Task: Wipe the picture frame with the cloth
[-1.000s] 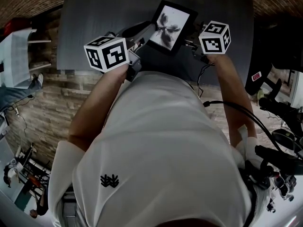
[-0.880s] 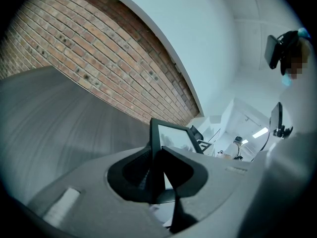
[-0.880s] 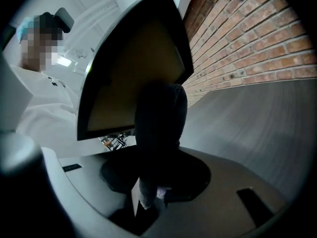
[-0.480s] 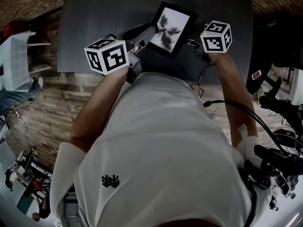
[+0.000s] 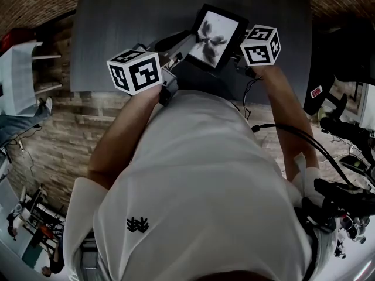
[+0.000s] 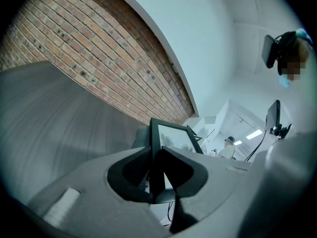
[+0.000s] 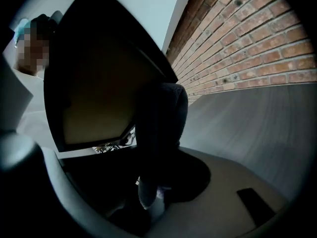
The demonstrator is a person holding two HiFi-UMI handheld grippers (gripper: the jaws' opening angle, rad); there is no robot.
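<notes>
The picture frame (image 5: 214,34) has a black border around a pale flower print and is held up tilted above the grey table (image 5: 129,22). My left gripper (image 5: 186,41) is shut on its left edge; in the left gripper view the jaws (image 6: 156,175) clamp the black border of the frame (image 6: 171,133). My right gripper (image 5: 237,56) is at the frame's right side. In the right gripper view it (image 7: 148,192) is shut on a dark cloth (image 7: 161,123) that rises from the jaws and lies against the frame (image 7: 94,93).
A brick wall (image 6: 99,48) stands behind the table. Cables (image 5: 293,136) and dark equipment (image 5: 340,204) lie to the person's right. Shelving (image 5: 23,69) stands at the left. A person (image 6: 292,48) is in the far background.
</notes>
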